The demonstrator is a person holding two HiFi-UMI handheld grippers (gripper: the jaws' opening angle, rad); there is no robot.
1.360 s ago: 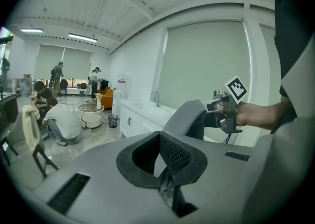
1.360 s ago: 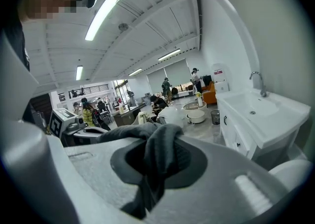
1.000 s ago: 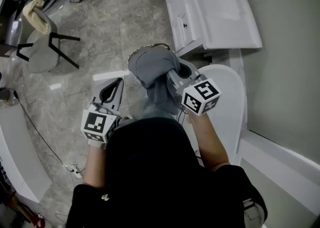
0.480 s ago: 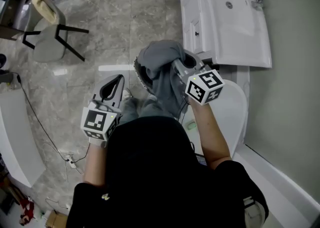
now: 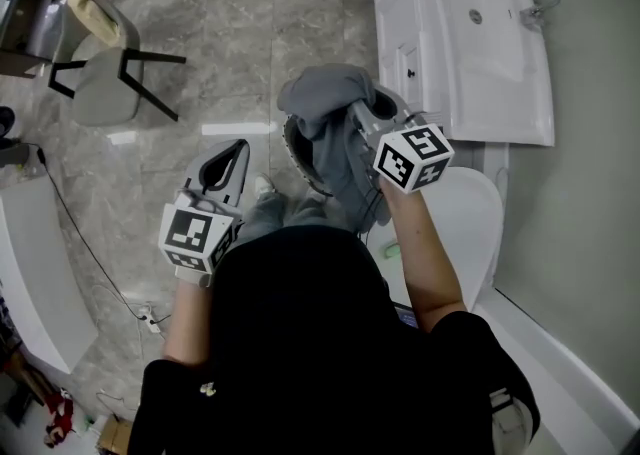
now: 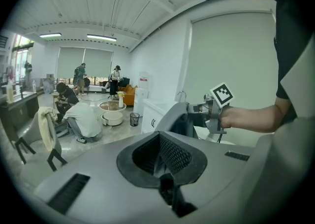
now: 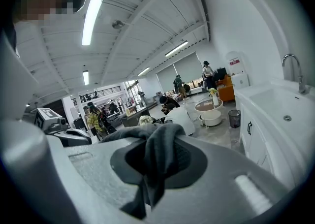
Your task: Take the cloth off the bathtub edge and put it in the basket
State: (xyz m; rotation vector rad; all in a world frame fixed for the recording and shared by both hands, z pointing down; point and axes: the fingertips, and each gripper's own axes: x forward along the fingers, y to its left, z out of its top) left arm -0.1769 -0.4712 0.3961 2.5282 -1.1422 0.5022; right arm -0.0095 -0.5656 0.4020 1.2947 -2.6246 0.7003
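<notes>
The grey cloth (image 5: 325, 108) is bunched in my right gripper (image 5: 352, 118), which is shut on it, and a fold hangs down over the dark-rimmed basket (image 5: 292, 150) on the floor. In the right gripper view the cloth (image 7: 158, 149) drapes out of the jaws. From the left gripper view the cloth (image 6: 178, 119) and the right gripper (image 6: 197, 112) show ahead at the right. My left gripper (image 5: 236, 151) is held left of the basket, shut and holding nothing; its mesh pads (image 6: 170, 153) meet with nothing between them.
A white vanity with a sink (image 5: 470, 23) stands just beyond the basket, a white toilet (image 5: 470, 213) to its right. A grey chair (image 5: 100, 83) stands at the far left, a white tub edge (image 5: 25, 263) at the left. A cable (image 5: 90, 273) trails on the floor. People sit further back (image 6: 78, 117).
The right gripper has carried the cloth a little forward towards the vanity, and the basket rim now shows at the cloth's lower left. The left gripper has kept its place and stayed shut.
</notes>
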